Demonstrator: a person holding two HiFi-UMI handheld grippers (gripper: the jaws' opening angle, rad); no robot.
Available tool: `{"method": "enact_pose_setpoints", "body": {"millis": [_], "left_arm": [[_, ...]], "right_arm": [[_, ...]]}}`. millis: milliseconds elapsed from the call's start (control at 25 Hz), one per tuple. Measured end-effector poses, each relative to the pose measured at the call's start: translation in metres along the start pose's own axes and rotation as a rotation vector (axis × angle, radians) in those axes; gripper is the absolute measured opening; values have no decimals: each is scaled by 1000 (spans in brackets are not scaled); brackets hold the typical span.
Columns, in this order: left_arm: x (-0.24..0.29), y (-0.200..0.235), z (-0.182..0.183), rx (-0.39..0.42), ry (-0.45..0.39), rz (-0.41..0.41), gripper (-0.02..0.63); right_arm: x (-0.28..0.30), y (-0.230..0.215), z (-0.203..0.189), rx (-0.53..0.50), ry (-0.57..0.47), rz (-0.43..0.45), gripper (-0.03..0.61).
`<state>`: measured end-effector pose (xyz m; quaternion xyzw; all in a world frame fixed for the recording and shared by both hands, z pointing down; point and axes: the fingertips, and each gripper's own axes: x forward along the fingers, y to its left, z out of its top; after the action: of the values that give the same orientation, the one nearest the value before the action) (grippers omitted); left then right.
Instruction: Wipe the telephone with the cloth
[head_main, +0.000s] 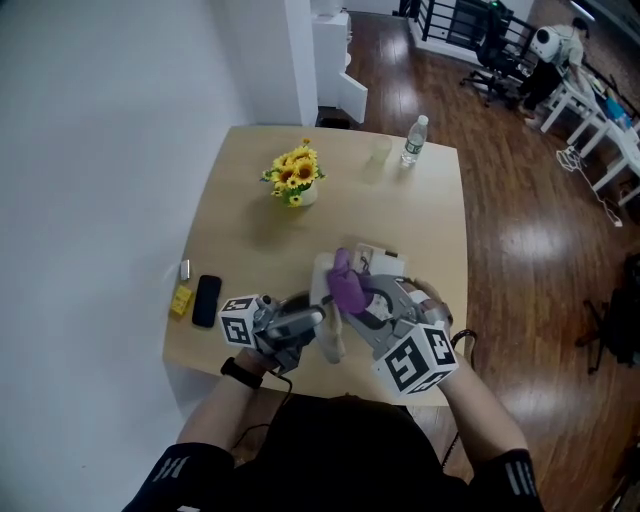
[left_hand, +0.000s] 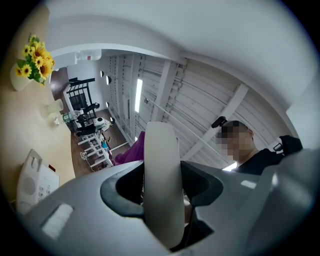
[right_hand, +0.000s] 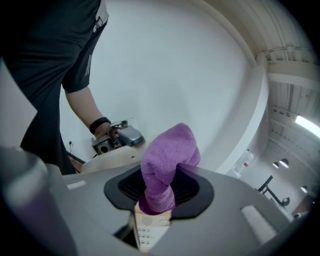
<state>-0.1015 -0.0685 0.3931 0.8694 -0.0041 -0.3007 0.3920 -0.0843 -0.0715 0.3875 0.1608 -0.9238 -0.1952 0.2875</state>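
The left tongs (head_main: 322, 322) are clenched on the handset (head_main: 333, 338), a pale, long piece that stands up between their jaws and runs past their tips. In the left gripper view it fills the gap from bottom to top.

The right tongs (head_main: 352, 300) are clamped on the cloth (head_main: 347, 288), a purple wad that bulges out beyond their jaws. The cloth lies against the handset just ahead of the left tongs' tips, and the two pairs of tongs meet there, tip to tip. In the right gripper view a pale keypad (right_hand: 146, 231) shows just under the cloth, low in the gap between the jaws; whether it belongs to the handset or the base cannot be told.

The base (head_main: 380, 262) sits on the table (head_main: 430, 220) just beyond the right tongs, partly hidden by them. Farther beyond both tongs stand the flowers (head_main: 293, 176), and past those a glass (head_main: 379, 152) and a bottle (head_main: 414, 140). To the left of the left tongs lie a black phone (head_main: 206, 300) and a yellow block (head_main: 181, 301).
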Motion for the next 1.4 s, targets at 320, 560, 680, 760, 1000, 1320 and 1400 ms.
{"method": "enact_pose_setpoints", "body": {"millis": [320,560,680,760,1000,1320,1400], "left_arm": [[-9,1,29,-2,-137,-28,210],[-9,4,42,-5,-203,-33,210],[-7,5,41,1,-204,-32,210],[-5,6,40,3,-201,-29,210],[-13,6,41,-13,-234,-33,210],[-10,4,40,-17,-225,-42,210],[-10,4,39,-12,-227,-46,210]], "right_arm": [[-10,40,-35,143,19,68,137],[-1,72,-37,53,58,150,137],[7,89,-38,-21,89,192,137],[10,98,-38,-54,112,207,137],[7,125,-46,-100,148,308,137],[8,74,-37,-36,110,196,137],[12,81,-32,-52,105,215,137]]}}
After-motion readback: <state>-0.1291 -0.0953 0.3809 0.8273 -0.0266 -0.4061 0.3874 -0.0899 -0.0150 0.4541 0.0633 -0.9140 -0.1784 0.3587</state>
